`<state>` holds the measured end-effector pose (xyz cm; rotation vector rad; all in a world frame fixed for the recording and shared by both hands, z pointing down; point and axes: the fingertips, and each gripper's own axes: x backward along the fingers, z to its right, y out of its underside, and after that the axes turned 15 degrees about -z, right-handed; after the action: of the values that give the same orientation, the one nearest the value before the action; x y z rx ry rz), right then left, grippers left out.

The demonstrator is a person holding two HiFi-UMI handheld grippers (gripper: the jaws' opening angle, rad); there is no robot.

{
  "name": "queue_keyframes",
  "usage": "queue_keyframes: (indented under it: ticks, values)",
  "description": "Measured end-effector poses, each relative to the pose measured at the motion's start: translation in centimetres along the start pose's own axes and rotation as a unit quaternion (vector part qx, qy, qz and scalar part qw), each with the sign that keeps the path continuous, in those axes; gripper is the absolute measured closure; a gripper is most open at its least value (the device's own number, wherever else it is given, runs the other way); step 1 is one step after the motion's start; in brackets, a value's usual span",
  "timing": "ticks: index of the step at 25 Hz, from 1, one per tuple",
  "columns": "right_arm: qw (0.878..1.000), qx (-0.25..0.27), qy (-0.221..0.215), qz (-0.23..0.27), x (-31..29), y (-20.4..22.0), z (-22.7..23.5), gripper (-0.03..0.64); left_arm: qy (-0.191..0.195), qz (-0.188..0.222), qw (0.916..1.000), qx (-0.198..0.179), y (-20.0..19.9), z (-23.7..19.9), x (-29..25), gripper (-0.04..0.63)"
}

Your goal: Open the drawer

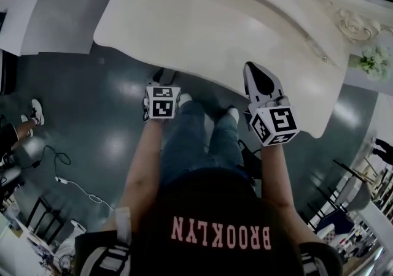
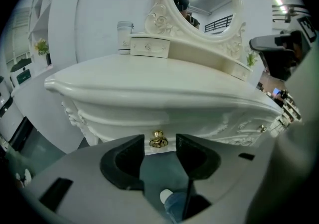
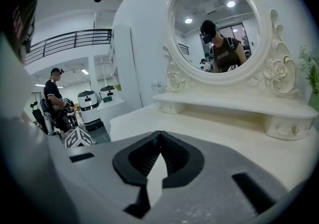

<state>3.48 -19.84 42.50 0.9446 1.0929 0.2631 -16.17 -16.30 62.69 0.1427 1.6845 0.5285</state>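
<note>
One little gold knob [image 2: 158, 140] is the only handhold

It sits on the drawer [image 2: 124, 127], in the carved front just under the counter [image 2: 149, 76] edge. The left gripper [image 2: 159, 147] has its fingers [image 2: 124, 161] spread wide, knob framed in the gap but seemingly just short of it. The right gripper [image 3: 159, 138] is pinched closed on nothing above the counter. Knob looks hard and slick, so I'd pinch behind the flare. Drawer probably drags a bit.

drawer [image 2: 167, 122]: cream-white carved front, sitting shut and flush just under the tabletop's [image 2: 149, 81] front edge | knob [image 2: 158, 139]: small gold flower-shaped pull, sticking out at the front's middle | pose: front standing upright, curving along the edge
</note>
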Motion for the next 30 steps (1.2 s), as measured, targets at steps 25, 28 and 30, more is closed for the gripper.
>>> queue_keyframes:
  ticks: [25, 28, 30]
  values:
    - [0.999, -0.03, 0.034, 0.012, 2.5, 2.5, -1.5, 0.62, 0.002, -0.009, 0.9996, -0.025, -0.3, -0.1, -1.4, 0.474]
    - [0.999, -0.024, 0.029, 0.014, 2.8, 2.5, -1.9, 0.62, 0.001, -0.013, 0.9996, -0.026, -0.3, -0.1, -1.4, 0.474]
    - [0.999, -0.023, 0.029, 0.016, 3.2, 2.6, -1.9, 0.62, 0.0, -0.015, 0.9995, -0.027, -0.3, 0.0, -1.4, 0.474]
